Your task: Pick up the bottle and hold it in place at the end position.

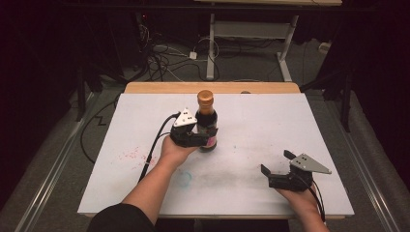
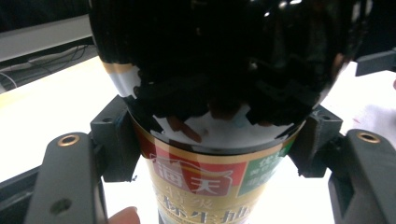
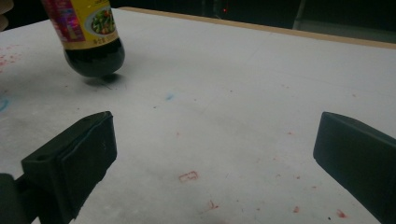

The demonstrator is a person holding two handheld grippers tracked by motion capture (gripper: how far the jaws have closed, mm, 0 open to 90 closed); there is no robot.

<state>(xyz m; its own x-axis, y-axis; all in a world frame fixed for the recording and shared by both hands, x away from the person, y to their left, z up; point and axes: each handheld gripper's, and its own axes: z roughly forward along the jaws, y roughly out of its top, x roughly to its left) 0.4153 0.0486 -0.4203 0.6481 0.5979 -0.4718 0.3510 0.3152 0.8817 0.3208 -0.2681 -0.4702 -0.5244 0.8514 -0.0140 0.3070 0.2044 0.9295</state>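
A dark glass sauce bottle (image 1: pixel 206 123) with a gold cap and a red-and-yellow label is being held just above the white worktop (image 1: pixel 270 125), near its middle, clamped by the left tongs (image 1: pixel 205 138). The right tongs (image 1: pixel 277 163) are being kept wide apart, empty.

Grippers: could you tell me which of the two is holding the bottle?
The left gripper, jaws clamped on the bottle; the right gripper sits open and empty.

left gripper (image 1: pixel 205 137): jaws clamped on both sides of the dark sauce bottle (image 1: pixel 206 121), left hand (image 1: pixel 173 152) behind it, forearm stretched out from the bottom edge | right gripper (image 1: pixel 277 162): jaws wide apart with nothing between, held low in the right hand (image 1: pixel 300 197) at the near right
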